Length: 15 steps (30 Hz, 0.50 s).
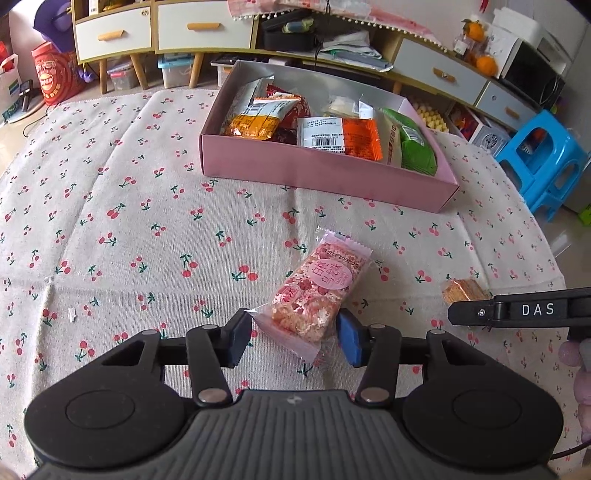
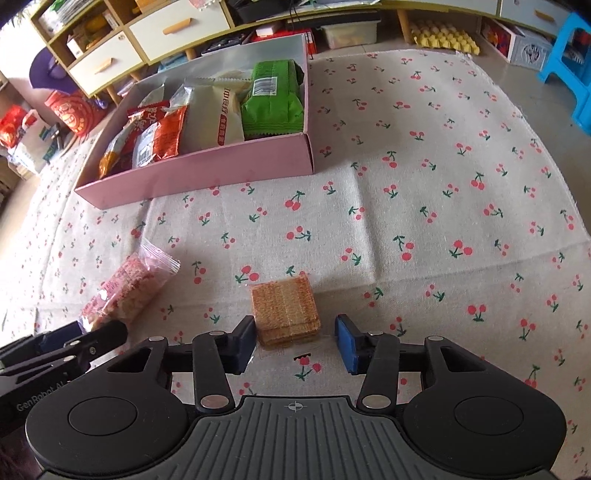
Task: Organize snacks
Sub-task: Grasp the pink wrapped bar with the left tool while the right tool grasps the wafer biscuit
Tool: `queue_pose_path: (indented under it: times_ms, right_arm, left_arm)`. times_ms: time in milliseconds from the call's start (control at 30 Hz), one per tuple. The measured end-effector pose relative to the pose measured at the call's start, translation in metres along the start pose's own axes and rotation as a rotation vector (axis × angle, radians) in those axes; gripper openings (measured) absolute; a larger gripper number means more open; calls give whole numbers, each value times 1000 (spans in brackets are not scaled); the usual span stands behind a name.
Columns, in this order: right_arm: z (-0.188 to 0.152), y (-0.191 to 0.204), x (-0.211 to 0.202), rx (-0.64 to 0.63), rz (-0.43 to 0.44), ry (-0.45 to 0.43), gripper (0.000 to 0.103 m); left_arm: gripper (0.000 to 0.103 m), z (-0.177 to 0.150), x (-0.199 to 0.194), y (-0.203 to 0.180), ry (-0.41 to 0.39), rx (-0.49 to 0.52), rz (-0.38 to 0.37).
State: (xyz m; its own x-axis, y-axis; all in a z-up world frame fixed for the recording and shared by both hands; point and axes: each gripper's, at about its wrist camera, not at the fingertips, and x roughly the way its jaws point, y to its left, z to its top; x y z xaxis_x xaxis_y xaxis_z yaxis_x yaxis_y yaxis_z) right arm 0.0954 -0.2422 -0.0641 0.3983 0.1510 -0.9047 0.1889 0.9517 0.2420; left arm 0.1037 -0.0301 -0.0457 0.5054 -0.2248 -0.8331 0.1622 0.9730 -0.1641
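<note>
A pink snack bar (image 1: 317,288) in a clear wrapper lies on the cherry-print cloth. Its near end sits between the pads of my left gripper (image 1: 295,334), which is shut on it. A square wafer pack (image 2: 284,306) lies between the fingers of my right gripper (image 2: 295,345). The left pad touches the wafer and a gap shows at the right pad, so this gripper is open. The pink bar (image 2: 122,288) also shows to the left in the right wrist view, with the left gripper's fingers (image 2: 99,334) on its near end. The pink box (image 1: 314,171) stands beyond both.
The pink box (image 2: 199,170) holds several packets, among them a green one (image 2: 273,99) and orange ones. A blue stool (image 1: 546,155) stands off the table's right edge. Low cabinets with drawers (image 1: 203,33) run along the back. A hand shows at the right edge (image 1: 580,365).
</note>
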Motion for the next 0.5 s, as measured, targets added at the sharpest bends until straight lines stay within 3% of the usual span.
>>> queue_pose_path:
  times_ms: [133, 200, 500]
  right_arm:
    - [1, -2, -2, 45, 41, 12, 44]
    - [1, -2, -3, 59, 58, 12, 44]
    - [6, -3, -11, 116, 116, 0, 44]
  left_arm:
    - [44, 4, -6, 0, -14, -4, -20]
    - [35, 6, -9, 1, -16, -9, -39]
    - [34, 11, -12, 7, -6, -47, -72]
